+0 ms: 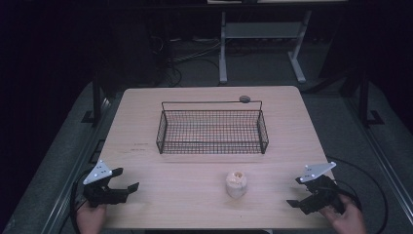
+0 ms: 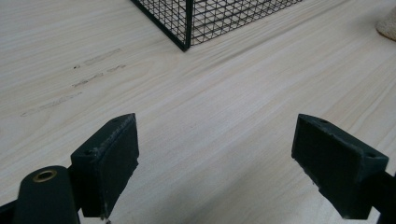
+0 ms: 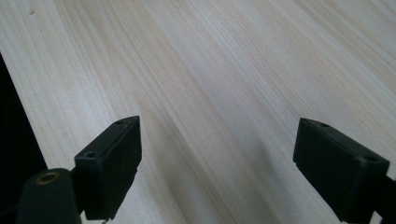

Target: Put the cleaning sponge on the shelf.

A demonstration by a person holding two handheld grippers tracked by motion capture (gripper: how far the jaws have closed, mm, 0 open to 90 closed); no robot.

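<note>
Starting layout. My left gripper [image 1: 127, 179] rests low at the near left corner of the table [image 1: 146, 122], jaws spread wide with nothing between them; the left gripper view shows bare wood between its two black pads [image 2: 109, 163]. My right gripper [image 1: 298, 192] sits at the near right corner, likewise released and empty, its pads [image 3: 112, 165] apart over bare wood close to the table's edge.

The object to be handled, a small pale lump [image 1: 236, 184] with a crumpled top, stands on the table between the two grippers, nearer my right one, to its inner side and a little ahead of it. In the left gripper view its edge [image 2: 387, 25] appears far ahead and to the right. The wire basket [image 1: 213, 130] stands beyond the lump, well ahead of both grippers, and looks empty; its near corner [image 2: 186, 28] lies ahead of my left jaws.

Risks, as I judge them: the lump looks soft and light, so a jaw arriving off-centre may topple or push it across the smooth wood instead of gripping it. Closing too hard may crush it. If I carry it low toward the basket, it may catch on the near wire wall or the raised handle [image 1: 212, 102] and drop outside.
</note>
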